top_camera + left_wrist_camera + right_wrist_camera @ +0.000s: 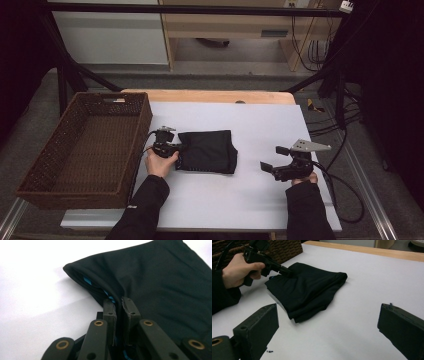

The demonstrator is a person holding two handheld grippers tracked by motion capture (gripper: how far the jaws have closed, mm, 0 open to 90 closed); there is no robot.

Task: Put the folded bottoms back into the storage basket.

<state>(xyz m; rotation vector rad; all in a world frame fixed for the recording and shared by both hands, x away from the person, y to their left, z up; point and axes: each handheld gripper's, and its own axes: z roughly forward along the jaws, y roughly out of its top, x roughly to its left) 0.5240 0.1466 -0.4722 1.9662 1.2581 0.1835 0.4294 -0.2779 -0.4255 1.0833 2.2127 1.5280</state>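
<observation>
The right tool (271,159) hangs wide open and empty over the table (260,200). Farther in, the left tool (176,148) pinches the folded black shorts' (209,151) edge; that shallow bite could slip toward the wicker basket (45,165).

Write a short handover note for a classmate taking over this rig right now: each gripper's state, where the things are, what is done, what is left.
Left gripper: shut on the left edge of the black cloth.
Right gripper: open, holding nothing, apart from the cloth on its right.
Cloth: folded, lying mid-table on the white sheet.
Basket: at the table's left edge, nothing in it.
Done: cloth folded and gripped.
Left: probably lift the cloth and put it in the basket, then let go.
</observation>
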